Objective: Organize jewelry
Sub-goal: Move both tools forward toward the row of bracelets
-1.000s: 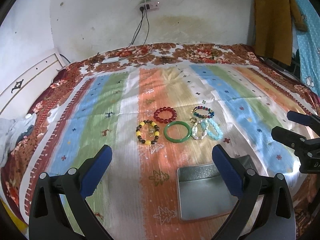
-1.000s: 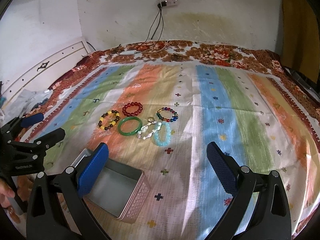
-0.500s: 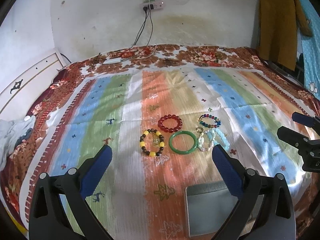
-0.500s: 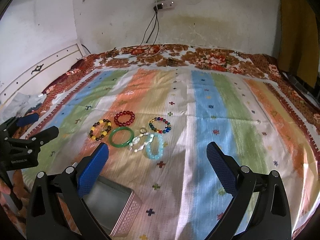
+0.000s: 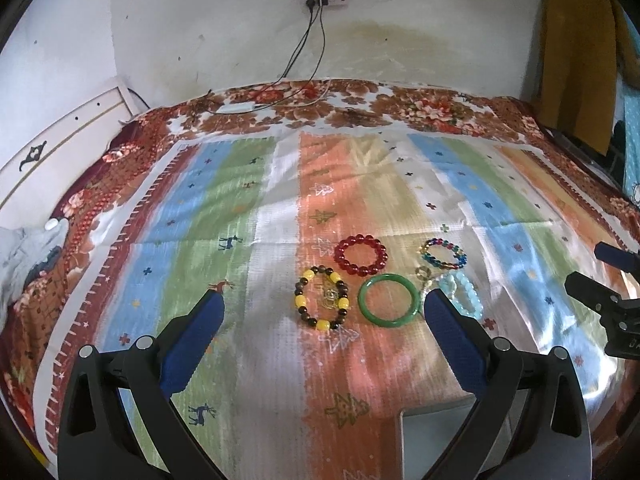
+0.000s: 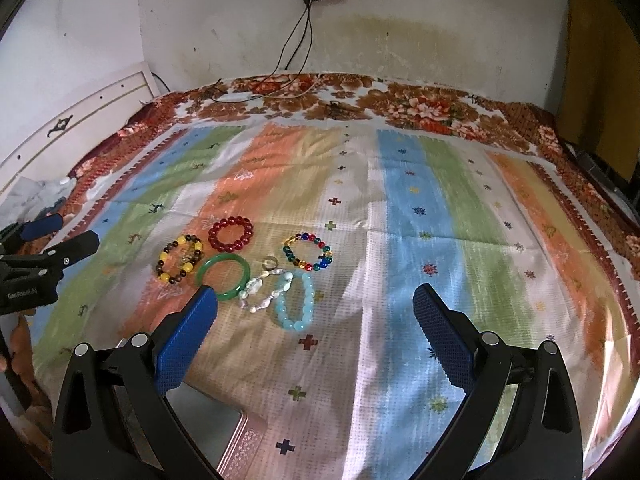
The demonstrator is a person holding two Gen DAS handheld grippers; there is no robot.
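I am holding my left gripper [image 5: 323, 344] and right gripper [image 6: 315, 332] spread, empty, above the bracelets [image 6: 224, 270] clustered beside the tin [image 6: 208, 432]. Probably touching pieces; grabbing one is risking dragging its neighbours.

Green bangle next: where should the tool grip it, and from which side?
Grip the green bangle across its near-left rim, one finger inside the ring and one outside, coming down from above. It lies flat on the bedspread, so there is no edge to take from the side. Its right rim sits close to the pearl strand; the left is freer.
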